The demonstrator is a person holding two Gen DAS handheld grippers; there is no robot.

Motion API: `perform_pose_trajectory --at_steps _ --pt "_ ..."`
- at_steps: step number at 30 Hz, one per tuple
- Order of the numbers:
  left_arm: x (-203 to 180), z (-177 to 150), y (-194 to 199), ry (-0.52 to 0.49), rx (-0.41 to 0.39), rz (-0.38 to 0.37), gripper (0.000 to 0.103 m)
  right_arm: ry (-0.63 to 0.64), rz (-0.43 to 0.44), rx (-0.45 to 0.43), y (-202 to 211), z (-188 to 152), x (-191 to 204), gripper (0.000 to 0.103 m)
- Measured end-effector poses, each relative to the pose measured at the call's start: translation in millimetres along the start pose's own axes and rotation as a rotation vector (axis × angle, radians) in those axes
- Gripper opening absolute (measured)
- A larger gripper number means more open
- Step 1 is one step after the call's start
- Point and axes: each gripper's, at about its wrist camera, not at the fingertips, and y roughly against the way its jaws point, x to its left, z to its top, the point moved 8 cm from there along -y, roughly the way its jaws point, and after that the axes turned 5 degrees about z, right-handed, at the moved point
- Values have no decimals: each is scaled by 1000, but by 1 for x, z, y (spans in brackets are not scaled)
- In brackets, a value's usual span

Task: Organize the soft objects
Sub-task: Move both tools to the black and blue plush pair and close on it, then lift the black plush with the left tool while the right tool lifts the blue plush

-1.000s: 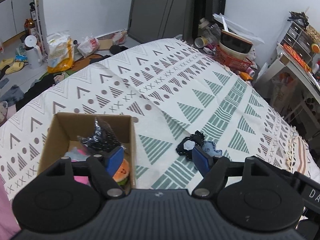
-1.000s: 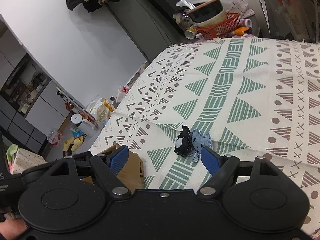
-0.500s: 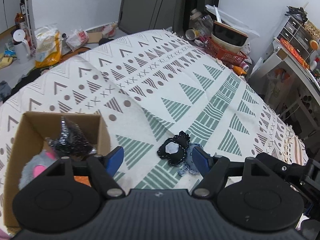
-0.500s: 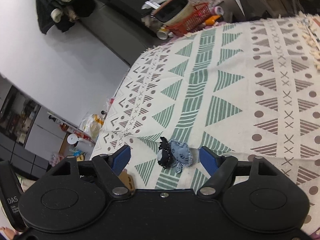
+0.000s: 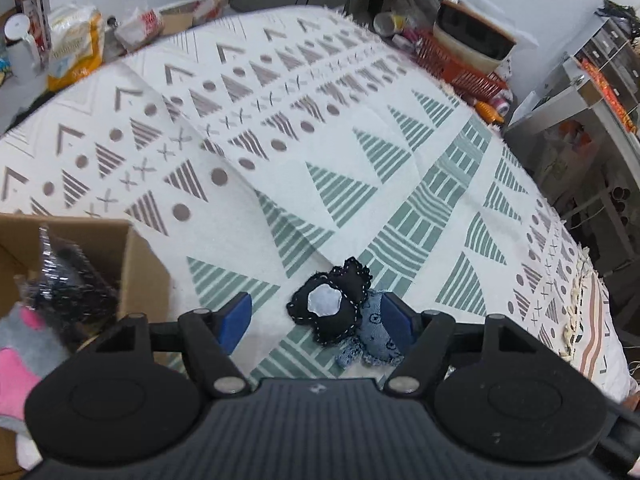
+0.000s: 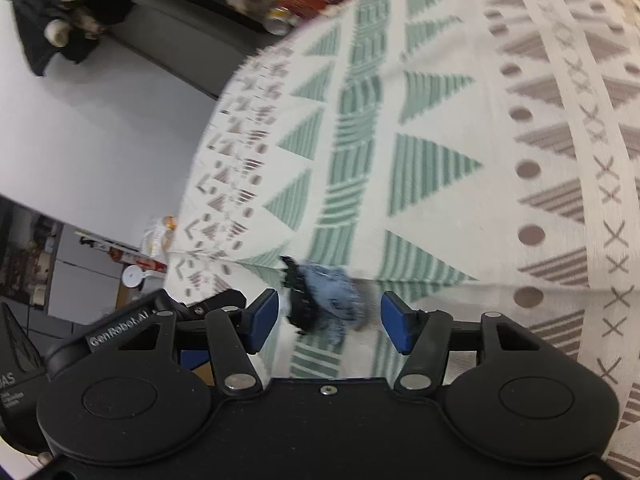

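A black stitched pouch with a white patch (image 5: pixel 330 307) lies on top of a blue denim piece (image 5: pixel 372 340) on the patterned cloth (image 5: pixel 304 148). My left gripper (image 5: pixel 315 320) is open, its blue pads on either side of the pair. In the right wrist view the same black pouch (image 6: pixel 297 300) and denim piece (image 6: pixel 334 298) lie just ahead of my right gripper (image 6: pixel 325 318), which is open with the pair between its pads. A cardboard box (image 5: pixel 138 264) at the left holds a black glittery item (image 5: pixel 66 280) and a pink-and-grey soft toy (image 5: pixel 20 344).
An orange basket with a dark bowl (image 5: pixel 468 60) stands past the far edge of the cloth. Grey shelves (image 5: pixel 580 100) stand at the right. Bags and bottles (image 5: pixel 76 48) sit on the floor at the far left. The left gripper's body (image 6: pixel 120 328) shows beside my right one.
Both grippers have closed in on the black pouch and denim piece, which now lie between each pair of pads. The left gripper moved right, away from the box. Both stayed open.
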Motion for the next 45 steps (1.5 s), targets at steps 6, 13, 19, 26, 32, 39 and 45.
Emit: perform_pose_trajectory --at_steps 6,13,19,26,32,39,45 --pt "0 -2 -30 42 78 -6 65 -48 -7 38 -26 -1 -9 56" --pt "3 3 -65 81 133 -4 53 -71 3 69 -48 -1 -12 51" --pt "-1 4 -82 78 155 -1 52 -70 13 74 -57 -1 -13 43" --pt "-4 3 -84 98 146 -29 32 -59 1 72 -57 -1 -13 22" --pt "-6 3 -59 94 98 -16 24 11 -13 39 -42 1 -3 20" --pt "-4 1 -23 79 0 -9 24 69 -29 -19 -17 1 4 20" --pt "0 -10 12 74 -45 -6 24 155 -39 -79 7 -2 24 21"
